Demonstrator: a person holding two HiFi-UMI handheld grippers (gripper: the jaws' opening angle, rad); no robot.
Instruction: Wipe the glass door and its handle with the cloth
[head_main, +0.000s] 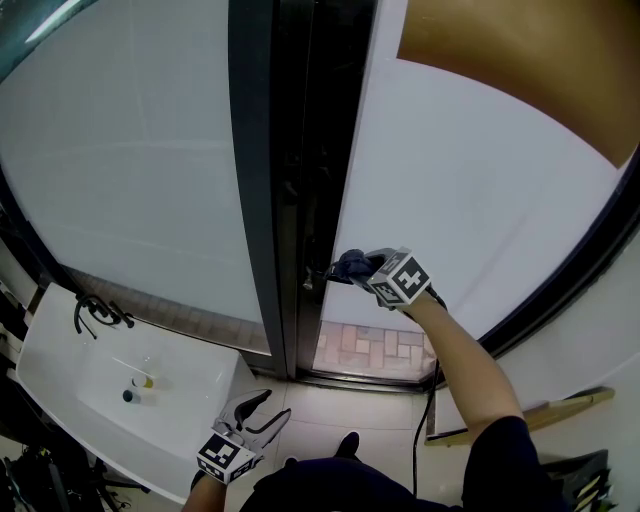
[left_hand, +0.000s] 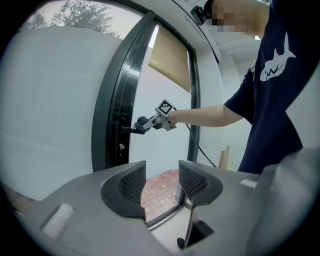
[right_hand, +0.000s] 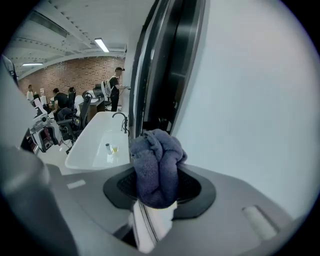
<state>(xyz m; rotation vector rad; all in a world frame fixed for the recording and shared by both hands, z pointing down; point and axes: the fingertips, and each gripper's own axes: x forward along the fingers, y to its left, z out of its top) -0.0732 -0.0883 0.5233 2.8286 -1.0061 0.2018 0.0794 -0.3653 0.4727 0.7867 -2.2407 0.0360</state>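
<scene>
Down by the person's left side, the left gripper (left_hand: 161, 182) hangs low, its jaws apart and nothing between them (the marker cube on it faces up toward the head camera). Just to the left of it stands a white sink (head_main: 60, 370) with a dark tap (head_main: 97, 312).

Further out, the right arm is stretched forward. The right gripper (right_hand: 159, 186) is clamped on a dark blue-grey cloth (right_hand: 156, 162), which bulges up from between the jaws in a bunched lump. The cloth is at the dark handle (left_hand: 126, 130) on the edge of the glass door (head_main: 480, 200). It seems to touch the handle, though the contact is too small in the pictures to be sure.

The door panel is frosted white and sits in a dark frame (head_main: 258, 180). Behind the glass, near the bottom, a paving of small bricks (head_main: 375, 350) shows. Higher up, a tan blind (head_main: 510, 60) covers the upper corner.
</scene>
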